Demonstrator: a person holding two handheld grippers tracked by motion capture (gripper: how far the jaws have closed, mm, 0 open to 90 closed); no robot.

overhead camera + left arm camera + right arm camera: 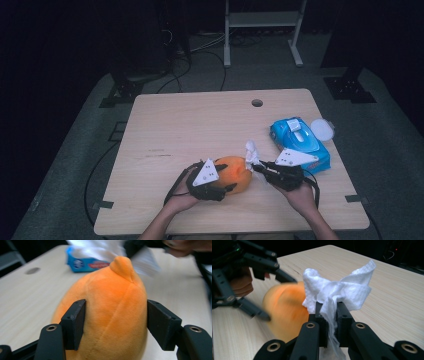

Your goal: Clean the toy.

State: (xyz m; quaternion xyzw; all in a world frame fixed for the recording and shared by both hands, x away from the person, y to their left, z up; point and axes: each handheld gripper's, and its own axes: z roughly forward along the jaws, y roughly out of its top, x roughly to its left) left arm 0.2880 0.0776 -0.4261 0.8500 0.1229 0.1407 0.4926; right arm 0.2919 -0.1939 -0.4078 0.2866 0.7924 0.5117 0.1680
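An orange plush fruit lies on the wooden table near its front edge. My left gripper clasps it from the left, and in the left gripper view both pads sit against the sides of the plush. A crumpled white wipe sticks up just right of the plush, pinched in my right gripper. In the right gripper view the jaws of the right gripper are shut on the wipe, which hangs right beside the blurred plush.
A blue pack of wet wipes lies at the right of the table, its white round lid flipped open beside it. A cable hole sits near the far edge. A metal stand and cables are on the floor beyond.
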